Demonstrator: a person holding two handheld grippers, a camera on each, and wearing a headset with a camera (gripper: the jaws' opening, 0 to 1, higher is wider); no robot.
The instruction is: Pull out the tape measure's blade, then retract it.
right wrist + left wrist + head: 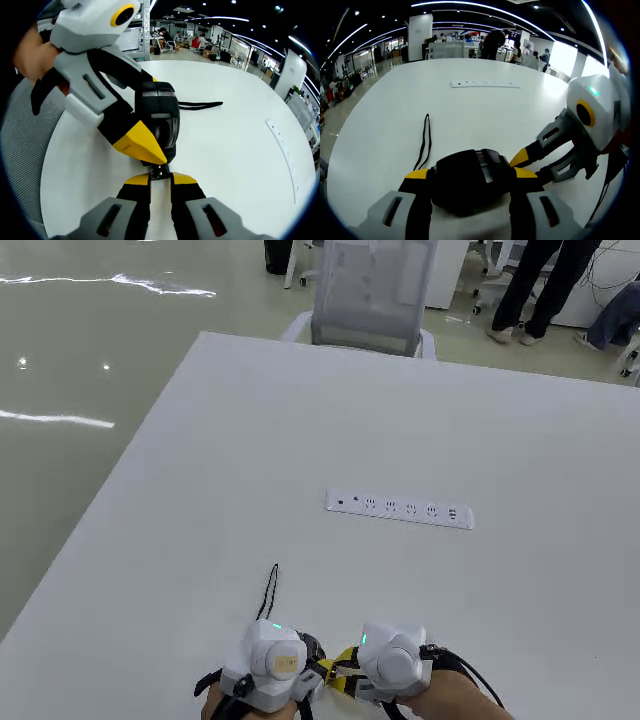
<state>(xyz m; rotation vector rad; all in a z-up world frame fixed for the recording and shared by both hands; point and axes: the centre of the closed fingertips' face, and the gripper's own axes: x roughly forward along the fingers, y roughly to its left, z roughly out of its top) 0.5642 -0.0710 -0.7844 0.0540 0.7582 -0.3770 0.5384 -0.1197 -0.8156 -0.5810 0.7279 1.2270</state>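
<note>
A black tape measure [470, 187] sits near the white table's [300, 440] front edge, with my left gripper [470, 175] shut around its body from both sides. Its black wrist strap [423, 142] trails away across the table. In the right gripper view the case [161, 120] lies straight ahead, and my right gripper [160, 178] is shut on the blade's metal end hook [159, 172] where it leaves the case. Very little blade is out. From the head camera both grippers, left [300, 665] and right [345, 672], meet tip to tip at the tape measure [313, 646].
A white power strip [400, 509] lies mid-table, beyond the grippers. A grey mesh chair [372, 290] stands at the table's far edge, and a person's legs [540, 285] are on the floor behind it. The table's left edge runs diagonally beside the strap.
</note>
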